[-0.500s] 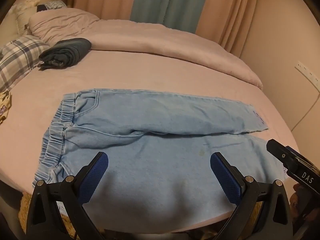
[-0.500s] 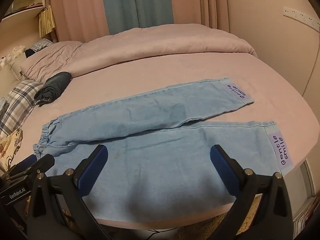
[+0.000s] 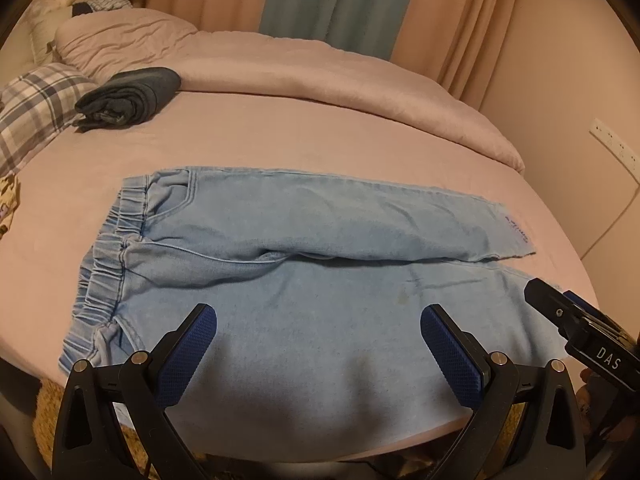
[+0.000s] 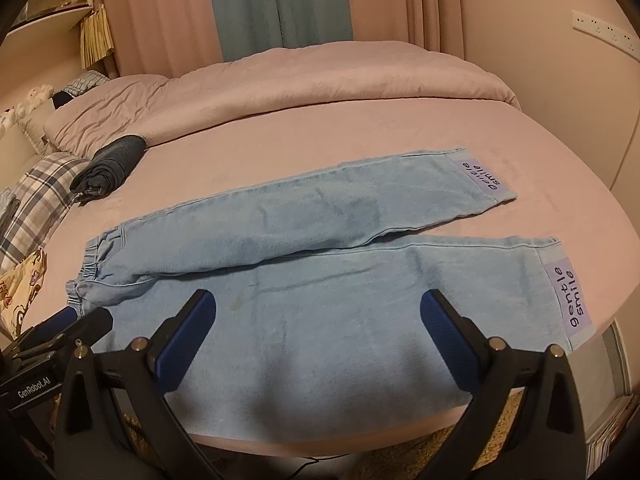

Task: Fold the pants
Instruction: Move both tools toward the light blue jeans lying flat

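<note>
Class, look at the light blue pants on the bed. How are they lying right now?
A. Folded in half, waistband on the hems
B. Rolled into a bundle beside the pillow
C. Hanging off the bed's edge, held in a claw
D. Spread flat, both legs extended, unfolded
D: the pants lie flat on the bed, both legs stretched out to their labelled hems, neither claw touching them.

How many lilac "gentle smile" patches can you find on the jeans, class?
2. One patch sits at the cuff of the far leg, the other patch at the cuff of the near leg of the jeans. Any underneath would be hidden.
</note>
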`<action>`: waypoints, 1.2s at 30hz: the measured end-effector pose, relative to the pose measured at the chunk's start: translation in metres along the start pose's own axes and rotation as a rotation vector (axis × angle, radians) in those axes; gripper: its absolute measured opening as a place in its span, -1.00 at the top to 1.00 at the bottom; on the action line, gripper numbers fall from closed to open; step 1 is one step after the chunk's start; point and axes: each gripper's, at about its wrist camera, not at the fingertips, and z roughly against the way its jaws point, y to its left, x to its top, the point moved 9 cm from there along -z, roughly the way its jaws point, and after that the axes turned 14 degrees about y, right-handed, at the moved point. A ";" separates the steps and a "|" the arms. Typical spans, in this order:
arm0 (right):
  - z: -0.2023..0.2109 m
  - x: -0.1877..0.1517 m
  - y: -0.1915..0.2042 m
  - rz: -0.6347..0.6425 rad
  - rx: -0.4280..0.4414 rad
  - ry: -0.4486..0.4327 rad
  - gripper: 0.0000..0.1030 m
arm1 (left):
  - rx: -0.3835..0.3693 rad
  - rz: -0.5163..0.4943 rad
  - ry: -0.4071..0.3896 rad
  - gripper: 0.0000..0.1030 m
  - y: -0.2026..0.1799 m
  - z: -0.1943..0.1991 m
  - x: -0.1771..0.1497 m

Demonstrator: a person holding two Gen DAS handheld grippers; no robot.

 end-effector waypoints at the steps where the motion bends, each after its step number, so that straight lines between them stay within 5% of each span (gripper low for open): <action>1: 0.000 0.000 0.000 -0.001 0.002 -0.002 -0.99 | 0.000 0.000 0.004 -0.99 0.000 0.000 0.000; 25: -0.007 -0.002 -0.006 0.056 -0.084 0.007 -0.99 | -0.010 0.002 0.020 -0.99 0.001 -0.002 0.000; 36: -0.008 -0.001 -0.004 0.025 -0.047 -0.015 -0.99 | 0.020 -0.002 0.042 -0.99 0.003 -0.008 -0.003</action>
